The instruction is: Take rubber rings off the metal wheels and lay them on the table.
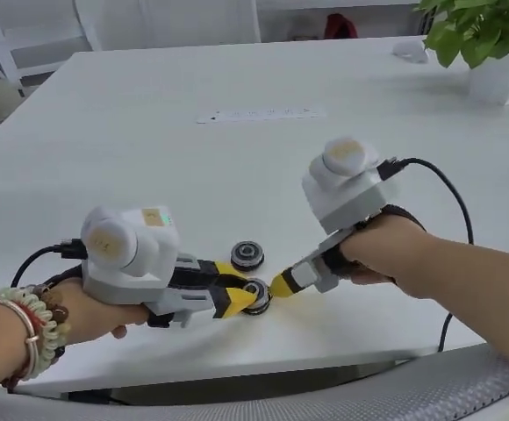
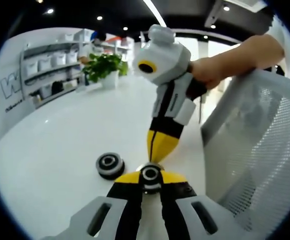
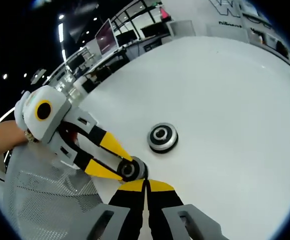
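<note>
Two metal wheels carry black rubber rings. One wheel (image 1: 247, 254) (image 2: 110, 165) (image 3: 162, 136) lies flat on the white table (image 1: 149, 149), free of both grippers. The other wheel (image 1: 257, 295) (image 2: 150, 173) (image 3: 130, 170) sits near the front edge, with my left gripper (image 1: 251, 298) (image 2: 150, 179) shut on it from the left. My right gripper (image 1: 278, 284) (image 2: 159, 156) (image 3: 146, 183) comes in from the right with its jaws pressed together. Its yellow tips touch the held wheel's rim, and I cannot tell if they pinch the ring.
A power strip (image 1: 261, 114) lies mid-table, with a potted plant (image 1: 487, 44) at the back right. A black cable (image 1: 455, 197) trails from the right gripper. A grey mesh chair back (image 1: 342, 390) lies below the table's front edge. White chairs (image 1: 9, 53) stand far left.
</note>
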Tool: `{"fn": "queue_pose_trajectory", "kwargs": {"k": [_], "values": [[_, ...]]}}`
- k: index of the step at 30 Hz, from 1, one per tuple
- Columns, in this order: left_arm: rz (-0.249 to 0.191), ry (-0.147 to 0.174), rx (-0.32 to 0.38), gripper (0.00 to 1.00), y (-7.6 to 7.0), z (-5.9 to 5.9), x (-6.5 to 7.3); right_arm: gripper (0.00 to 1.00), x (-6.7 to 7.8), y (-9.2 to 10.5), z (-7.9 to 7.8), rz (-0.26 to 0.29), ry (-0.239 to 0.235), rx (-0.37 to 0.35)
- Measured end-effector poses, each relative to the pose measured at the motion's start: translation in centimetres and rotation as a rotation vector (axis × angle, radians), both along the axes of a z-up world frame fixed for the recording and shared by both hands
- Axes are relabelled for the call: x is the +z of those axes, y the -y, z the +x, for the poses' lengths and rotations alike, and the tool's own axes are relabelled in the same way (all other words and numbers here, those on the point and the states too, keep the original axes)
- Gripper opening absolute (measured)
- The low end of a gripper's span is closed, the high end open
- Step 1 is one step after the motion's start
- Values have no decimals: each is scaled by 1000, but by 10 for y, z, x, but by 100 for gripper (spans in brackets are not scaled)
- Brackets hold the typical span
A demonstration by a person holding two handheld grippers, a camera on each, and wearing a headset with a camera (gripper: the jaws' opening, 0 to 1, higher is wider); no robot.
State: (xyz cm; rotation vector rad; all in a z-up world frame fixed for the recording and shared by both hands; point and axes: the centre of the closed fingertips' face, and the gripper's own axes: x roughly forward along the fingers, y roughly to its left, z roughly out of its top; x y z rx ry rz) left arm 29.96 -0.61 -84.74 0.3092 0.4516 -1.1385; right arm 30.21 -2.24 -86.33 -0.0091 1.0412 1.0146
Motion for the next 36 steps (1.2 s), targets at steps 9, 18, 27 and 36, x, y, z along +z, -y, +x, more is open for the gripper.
{"fn": "queue_pose_trajectory", "kwargs": {"k": [9,18,27,36], "values": [[-1,1,0,14,0,0,0,0,2,0,-2,81,-115,-103],[-9,3,-2,14,0,0,0,0,8,-3,-5,156,-185,-150],[-7,3,-3,14,1,0,0,0,11,-5,-7,178,-205,-158],[-2,9,-8,14,0,0,0,0,13,-6,-8,187,-210,-154]]}}
